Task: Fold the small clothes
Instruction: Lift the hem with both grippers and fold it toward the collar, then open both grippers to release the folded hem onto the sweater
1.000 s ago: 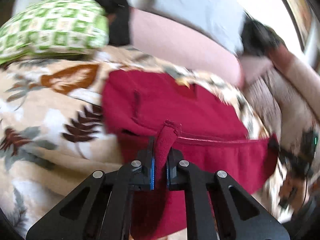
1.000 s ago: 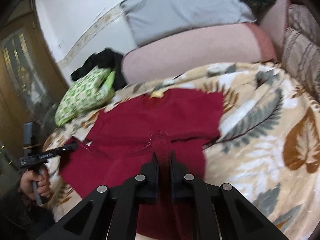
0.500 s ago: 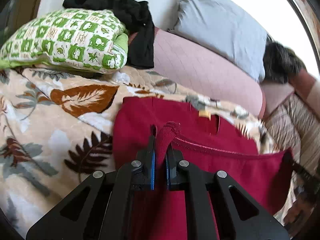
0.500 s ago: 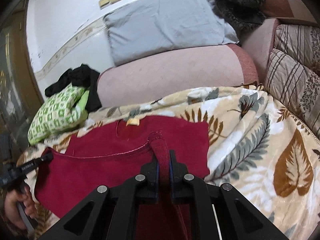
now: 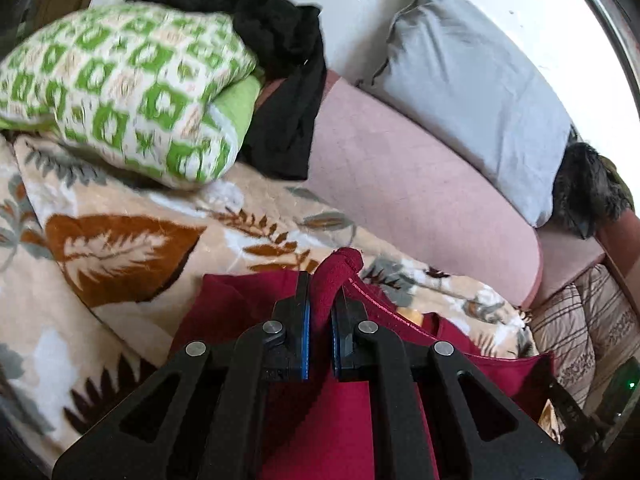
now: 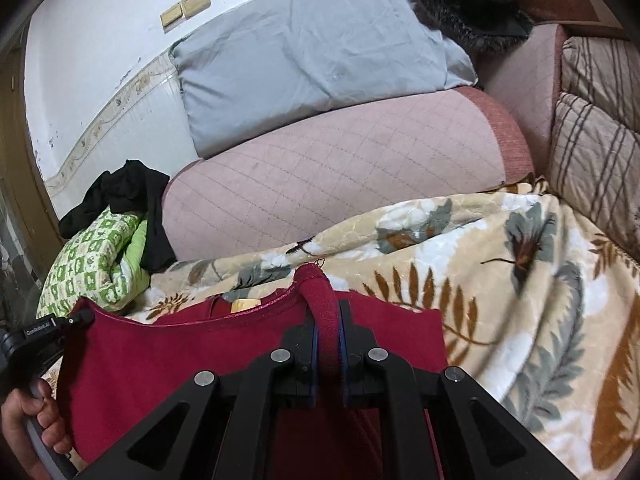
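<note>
A pink sofa against a white wall

The sofa arm (image 6: 340, 160) carries a grey pillow (image 6: 304, 52) leaning on the wall (image 6: 92, 32); below the arm a leaf-patterned blanket (image 6: 520, 280) covers the seat, with striped cushions (image 6: 596, 128) to its right and a green-checked cushion (image 5: 120, 88) to its left.
</note>
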The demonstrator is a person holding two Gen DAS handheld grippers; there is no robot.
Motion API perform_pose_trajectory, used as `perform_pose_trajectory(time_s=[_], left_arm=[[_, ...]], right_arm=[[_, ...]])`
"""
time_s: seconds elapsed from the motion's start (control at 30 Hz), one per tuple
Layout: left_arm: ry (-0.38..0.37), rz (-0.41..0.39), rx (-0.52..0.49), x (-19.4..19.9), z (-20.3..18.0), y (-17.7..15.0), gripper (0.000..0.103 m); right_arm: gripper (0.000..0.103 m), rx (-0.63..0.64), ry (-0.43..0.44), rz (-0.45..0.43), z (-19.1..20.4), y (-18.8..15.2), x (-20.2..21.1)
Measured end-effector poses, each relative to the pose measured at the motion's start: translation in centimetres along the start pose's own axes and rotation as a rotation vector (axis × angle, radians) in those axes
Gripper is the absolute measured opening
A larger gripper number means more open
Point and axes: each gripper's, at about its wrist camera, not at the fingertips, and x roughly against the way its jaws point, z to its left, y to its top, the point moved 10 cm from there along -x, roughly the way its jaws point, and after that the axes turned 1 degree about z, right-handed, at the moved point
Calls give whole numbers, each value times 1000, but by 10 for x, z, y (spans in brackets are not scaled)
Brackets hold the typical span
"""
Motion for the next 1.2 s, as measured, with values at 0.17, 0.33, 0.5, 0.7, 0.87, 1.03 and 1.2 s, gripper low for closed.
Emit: perform_pose_trajectory(time_s=[0.17,0.33,0.5,0.7,0.87,1.03,1.2], left_arm=[[26,42,14,-23,14,-2,6],[15,71,-15,-39,15,-4,7],[79,117,-127,-61,18,-26,21],[27,188,-110,-63,21,-38,33],[59,160,-155,-39,21,-34,33],[159,63,-120,-6,27,-23,33],[-45,69,-303,2,-40,-35,33]], right_arm=[[7,-2,5,13,-1,2,-22],[7,15,-14,2,3,14,-36],[7,32,-69,58,-6,1,-56],[8,-36,-42,70,-28,-18,-69],[17,-85,58,77,-25,-7,-62],[71,-12,-12,46,-18,9,-17],[75,9,-128,-10,-19,8,17]])
